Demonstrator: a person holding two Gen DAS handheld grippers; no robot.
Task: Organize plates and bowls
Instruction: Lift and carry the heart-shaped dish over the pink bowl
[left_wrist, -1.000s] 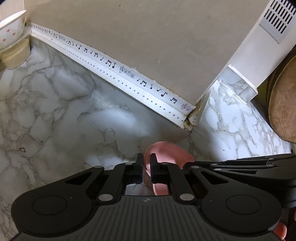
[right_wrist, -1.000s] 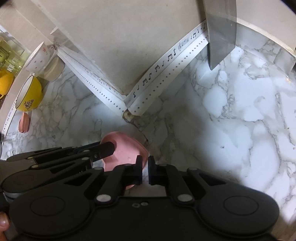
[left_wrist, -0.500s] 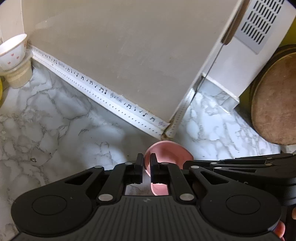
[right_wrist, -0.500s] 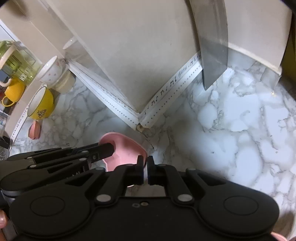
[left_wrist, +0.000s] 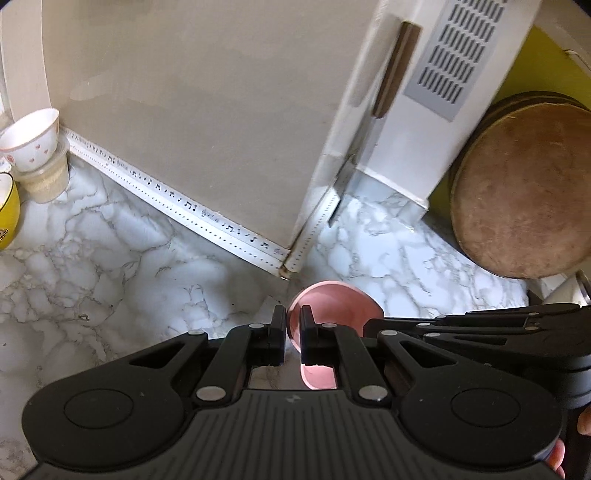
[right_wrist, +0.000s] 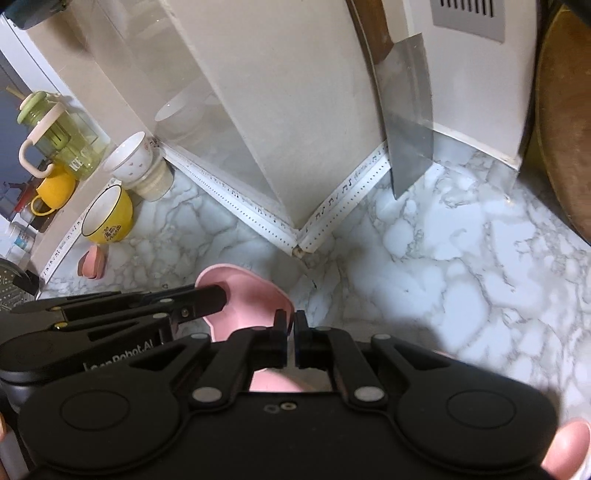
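Observation:
A small pink bowl (left_wrist: 328, 306) is held above the marble counter by both grippers. My left gripper (left_wrist: 293, 326) is shut on its left rim. My right gripper (right_wrist: 291, 330) is shut on its right rim, and the bowl (right_wrist: 247, 295) shows pink in front of it in the right wrist view. The right gripper's black body (left_wrist: 480, 328) enters the left wrist view from the right. The left gripper's body (right_wrist: 110, 314) enters the right wrist view from the left. A white cup with hearts (right_wrist: 129, 158) sits on a beige tub, and a yellow bowl (right_wrist: 109, 216) stands beside it.
A beige cabinet corner (right_wrist: 299, 243) with music-note tape juts onto the counter ahead. A cleaver blade (right_wrist: 406, 122) hangs beside it. A round wooden board (left_wrist: 524, 192) leans at the right. A yellow mug (right_wrist: 51, 192), a green bottle (right_wrist: 48, 129) and a small pink item (right_wrist: 92, 262) stand at the far left.
Both grippers have pulled back and risen from the cabinet corner with the pink bowl still held. More of the cabinet, cleaver and cups has come into view.

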